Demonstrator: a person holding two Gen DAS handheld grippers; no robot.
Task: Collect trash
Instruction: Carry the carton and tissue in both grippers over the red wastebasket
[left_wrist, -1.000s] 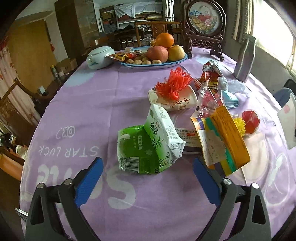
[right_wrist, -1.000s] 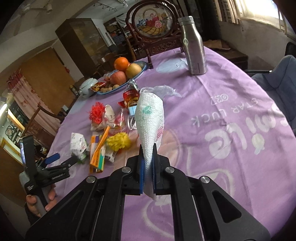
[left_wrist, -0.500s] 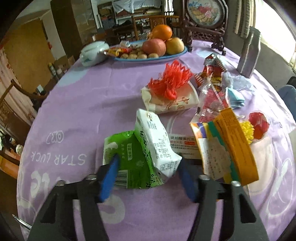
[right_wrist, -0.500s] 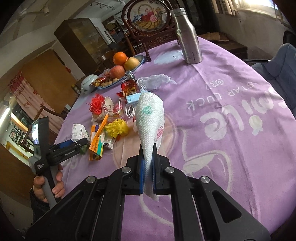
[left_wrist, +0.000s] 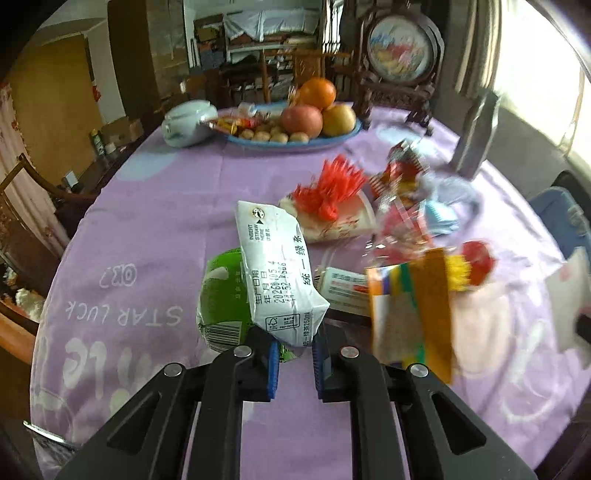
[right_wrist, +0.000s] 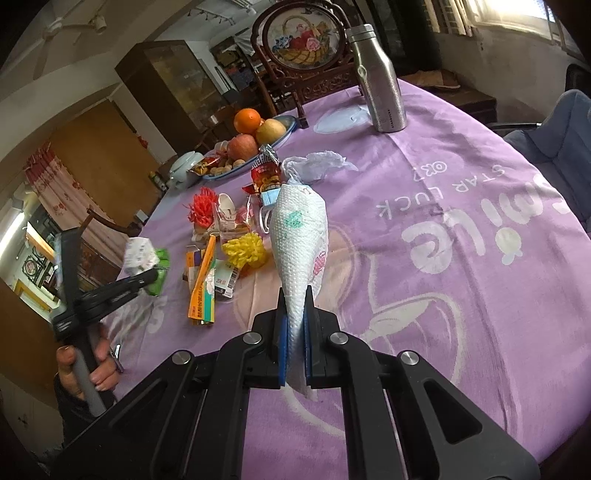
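A crushed green and white tea carton (left_wrist: 273, 273) hangs just above the purple tablecloth (left_wrist: 147, 229). My left gripper (left_wrist: 294, 363) is shut on its lower corner. From the right wrist view that left gripper (right_wrist: 147, 275) shows at the left with the carton (right_wrist: 138, 254) in it. My right gripper (right_wrist: 294, 343) is shut on a rolled white paper towel (right_wrist: 299, 236), held above the cloth. More trash lies in a heap: an orange and yellow box (left_wrist: 410, 306), a small white box (left_wrist: 343, 286), a paper cup with red fringe (left_wrist: 328, 188), a yellow pompom (right_wrist: 245, 251), a red snack wrapper (right_wrist: 264, 173).
A blue plate of fruit and nuts (left_wrist: 295, 142) and a white lidded pot (left_wrist: 186, 123) stand at the back. A steel bottle (right_wrist: 380, 81) and a framed embroidery stand (right_wrist: 303, 40) are at the far right. A blue chair (right_wrist: 565, 140) adjoins the table edge. A hand (right_wrist: 92, 365) holds the left gripper's handle.
My left gripper's jaws went from wide open to shut on the tea carton, which now tilts up off the cloth. The right gripper still holds the paper towel.
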